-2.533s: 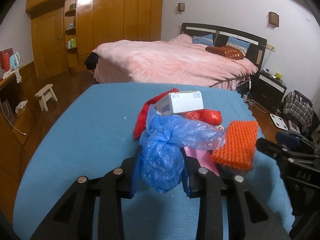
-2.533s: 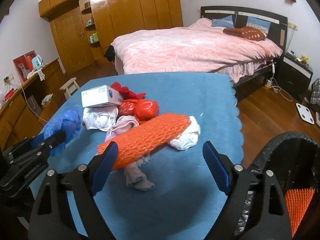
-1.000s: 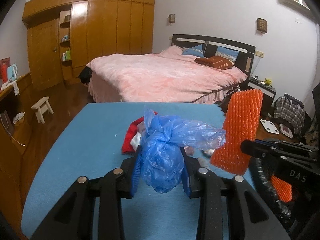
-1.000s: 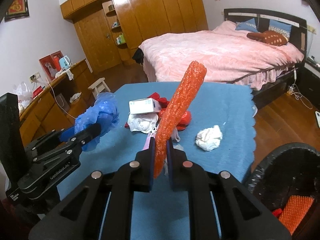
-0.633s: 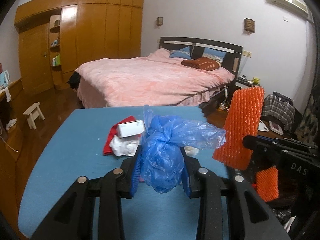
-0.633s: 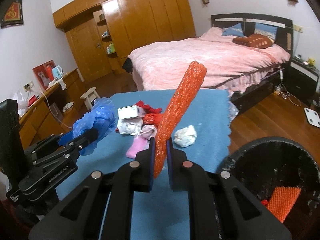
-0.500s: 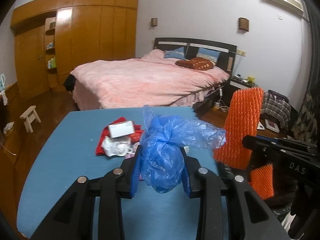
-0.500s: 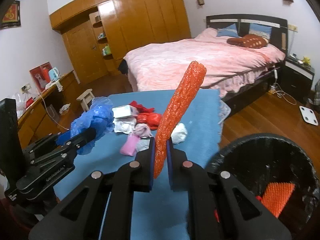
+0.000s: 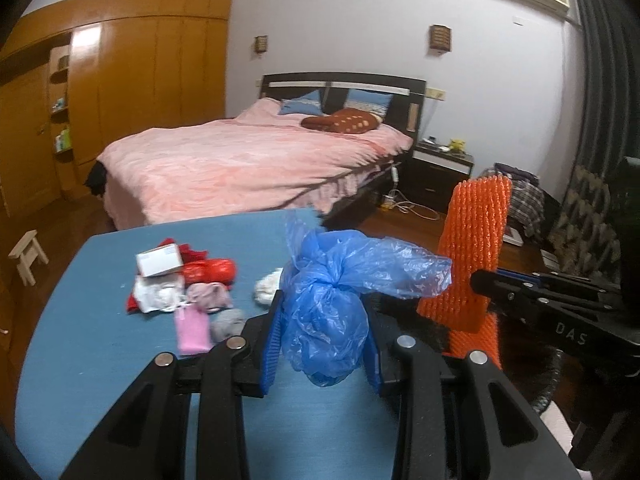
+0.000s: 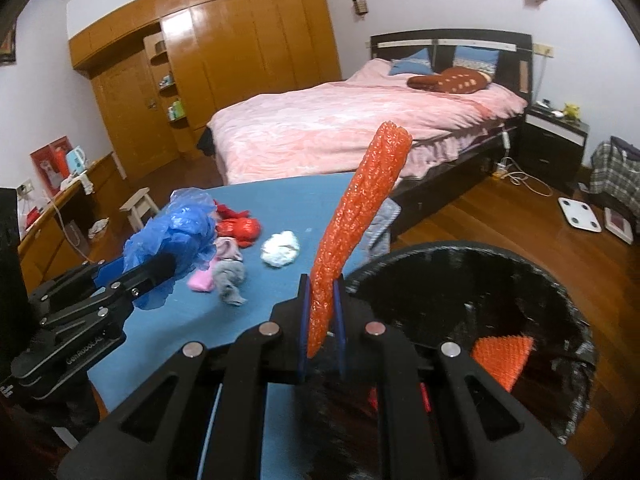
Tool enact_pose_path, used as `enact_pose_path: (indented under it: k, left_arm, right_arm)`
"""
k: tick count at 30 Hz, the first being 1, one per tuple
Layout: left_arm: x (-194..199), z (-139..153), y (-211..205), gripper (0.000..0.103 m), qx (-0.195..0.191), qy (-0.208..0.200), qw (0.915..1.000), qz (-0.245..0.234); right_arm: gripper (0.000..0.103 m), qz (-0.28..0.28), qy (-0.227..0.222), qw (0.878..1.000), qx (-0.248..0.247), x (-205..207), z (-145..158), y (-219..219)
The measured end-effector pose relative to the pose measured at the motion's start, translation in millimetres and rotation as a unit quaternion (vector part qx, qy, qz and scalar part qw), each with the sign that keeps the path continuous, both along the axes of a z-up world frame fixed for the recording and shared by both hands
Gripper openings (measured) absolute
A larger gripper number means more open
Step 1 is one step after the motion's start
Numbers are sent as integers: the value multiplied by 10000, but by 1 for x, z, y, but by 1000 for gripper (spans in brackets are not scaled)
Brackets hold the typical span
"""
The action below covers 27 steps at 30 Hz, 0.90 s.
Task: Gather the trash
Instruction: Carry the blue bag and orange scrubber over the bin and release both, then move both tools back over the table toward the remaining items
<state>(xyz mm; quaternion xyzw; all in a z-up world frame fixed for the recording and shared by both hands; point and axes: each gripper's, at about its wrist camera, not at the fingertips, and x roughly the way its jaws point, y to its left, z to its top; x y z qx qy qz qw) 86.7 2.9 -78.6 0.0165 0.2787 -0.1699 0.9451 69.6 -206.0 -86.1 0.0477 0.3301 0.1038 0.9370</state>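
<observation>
A pink-covered bed (image 9: pixel 248 164) fills the back of the room, and in front of it stands the blue table (image 9: pixel 100 320) that bears the loose trash. At the table's right edge, a round black-lined trash bin (image 10: pixel 560 304) sits on the wooden floor, with 1 orange foam piece (image 10: pixel 500 356) already lying inside it. The right gripper (image 10: pixel 322 312) hangs at the bin's near rim, its 2 fingers pinched tight on the lower end of an orange foam net sleeve (image 10: pixel 360 208) that stands up and leans to the right. The left gripper (image 9: pixel 322 344) is over the table's near part, its fingers partly closed and pressing both sides of a knotted blue plastic bag (image 9: pixel 332 292). Left on the table lie a small white box (image 9: pixel 159 260), a red plastic bag (image 9: pixel 208 272), a crumpled white tissue (image 10: pixel 281 254), a pink packet (image 9: pixel 193 328) and a grey cloth scrap (image 10: pixel 229 280), grouped close together.
</observation>
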Motion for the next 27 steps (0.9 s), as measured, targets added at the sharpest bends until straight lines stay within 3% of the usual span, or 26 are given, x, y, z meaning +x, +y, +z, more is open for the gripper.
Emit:
enact_pose_path:
  k: [17,27]
  left_arm:
    - [6,-13,-112,35,43,136,9929,-1182]
    - [21,-29,-155,36,125,393,9863,-1595]
  right_arm:
    - [12,-1194,262,9925,19,-35,-31,-103]
    - [14,-1505,483,9873,135,-36,-54,-134]
